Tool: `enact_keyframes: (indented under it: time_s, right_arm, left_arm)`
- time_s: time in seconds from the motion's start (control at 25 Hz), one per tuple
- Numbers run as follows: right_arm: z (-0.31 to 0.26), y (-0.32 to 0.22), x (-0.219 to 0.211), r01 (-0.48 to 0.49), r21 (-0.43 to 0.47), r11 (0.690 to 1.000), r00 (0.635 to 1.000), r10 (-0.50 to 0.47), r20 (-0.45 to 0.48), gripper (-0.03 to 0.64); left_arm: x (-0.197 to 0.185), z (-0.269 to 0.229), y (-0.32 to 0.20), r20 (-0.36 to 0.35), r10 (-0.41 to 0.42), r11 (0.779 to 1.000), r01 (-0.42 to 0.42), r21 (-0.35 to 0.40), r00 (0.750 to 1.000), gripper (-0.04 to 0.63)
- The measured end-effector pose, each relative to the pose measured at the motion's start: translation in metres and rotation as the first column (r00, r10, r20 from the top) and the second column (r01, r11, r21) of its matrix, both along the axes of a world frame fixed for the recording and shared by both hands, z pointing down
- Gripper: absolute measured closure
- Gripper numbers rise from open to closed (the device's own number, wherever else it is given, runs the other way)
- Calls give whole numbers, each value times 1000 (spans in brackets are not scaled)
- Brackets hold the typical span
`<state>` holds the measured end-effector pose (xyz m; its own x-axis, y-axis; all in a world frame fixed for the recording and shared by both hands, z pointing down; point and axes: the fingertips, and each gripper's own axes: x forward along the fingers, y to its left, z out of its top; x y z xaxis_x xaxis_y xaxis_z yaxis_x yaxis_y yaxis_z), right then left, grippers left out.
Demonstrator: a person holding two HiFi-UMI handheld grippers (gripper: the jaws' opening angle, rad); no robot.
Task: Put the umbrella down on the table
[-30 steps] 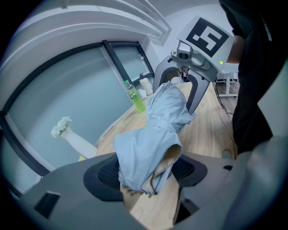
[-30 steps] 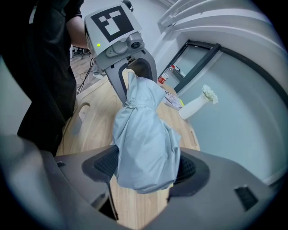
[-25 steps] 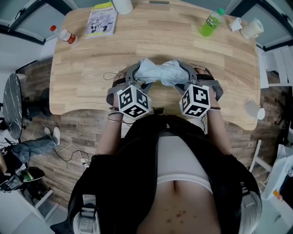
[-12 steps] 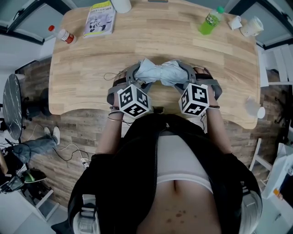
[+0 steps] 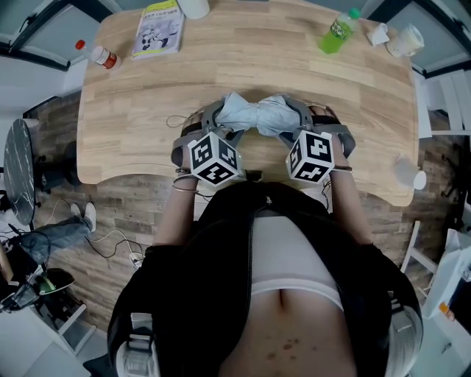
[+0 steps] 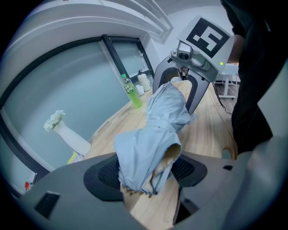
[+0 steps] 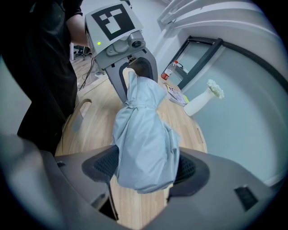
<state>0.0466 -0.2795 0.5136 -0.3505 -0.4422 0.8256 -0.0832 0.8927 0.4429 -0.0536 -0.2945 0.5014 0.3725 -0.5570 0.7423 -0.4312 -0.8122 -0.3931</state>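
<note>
A folded pale blue-grey umbrella [image 5: 254, 116] lies crosswise between my two grippers, low over the wooden table [image 5: 132, 125] near its front edge. I cannot tell whether it touches the wood. My left gripper [image 5: 219, 119] is shut on the umbrella's left end [image 6: 150, 143], with fabric bunched between its pads. My right gripper [image 5: 294, 120] is shut on the other end [image 7: 144, 143]. The left gripper view shows the right gripper [image 6: 189, 87] facing it. In the right gripper view the left gripper [image 7: 130, 74] faces back.
At the table's far side are a green bottle [image 5: 338, 33], a booklet [image 5: 160, 29], a red-capped bottle [image 5: 99, 55], white cups [image 5: 401, 43] and a white vase [image 5: 195, 7]. A paper cup [image 5: 408, 175] stands at the right edge. A thin cable [image 5: 180, 121] lies by the left gripper.
</note>
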Motion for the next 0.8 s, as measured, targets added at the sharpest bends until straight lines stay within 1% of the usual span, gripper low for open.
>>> enact_keyframes:
  time_s: [0.8]
  right_arm:
    - [16,4,-3,2,-36,999,1000,-2,-6,258]
  left_arm:
    - [-3,16,4,7,-8,1000,8,-29,1000,276]
